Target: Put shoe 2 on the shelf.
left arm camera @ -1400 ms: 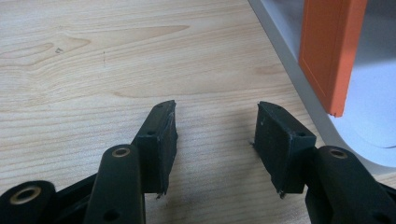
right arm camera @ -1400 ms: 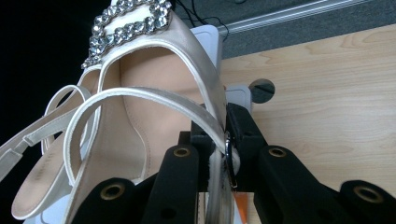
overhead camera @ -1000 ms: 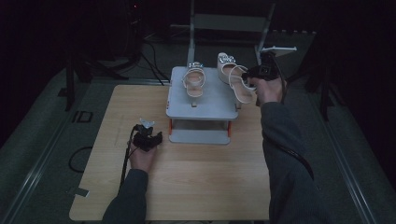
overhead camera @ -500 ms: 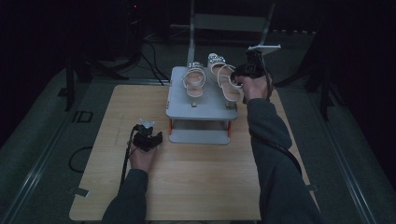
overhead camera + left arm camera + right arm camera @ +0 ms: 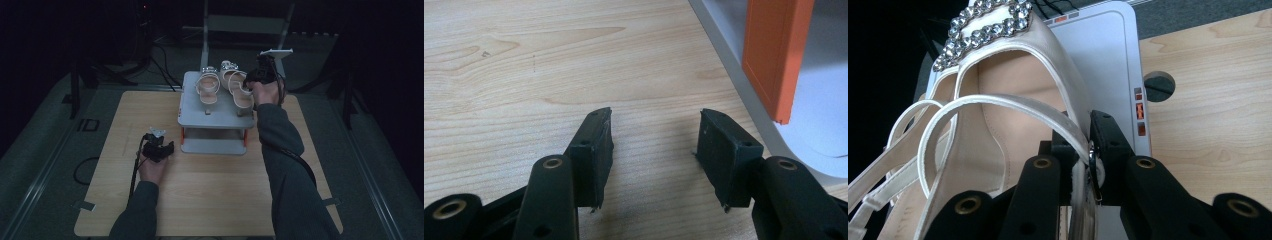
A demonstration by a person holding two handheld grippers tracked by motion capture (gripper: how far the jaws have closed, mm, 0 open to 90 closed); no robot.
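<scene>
Cream satin sandal (image 5: 1013,145) with rhinestone buckle (image 5: 985,25) at toe, thin looping straps: lying at right of grey rack's (image 5: 192,102) top shelf, toe pointing away, strap side being pinched by right tongs (image 5: 1083,150). Matching sandal (image 5: 207,86) resting just beside it at left.

Sandal (image 5: 998,165) heel cut off below (behind the right claw (image 5: 1087,150))

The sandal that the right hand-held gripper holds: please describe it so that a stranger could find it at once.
On the wooden table stands a grey two-level rack with orange posts; two pale sandals lie on its top. The held sandal is the right one of the pair, nearest the person's right hand. The right hand-held gripper is shut on its side; the other sandal lies free.
</scene>
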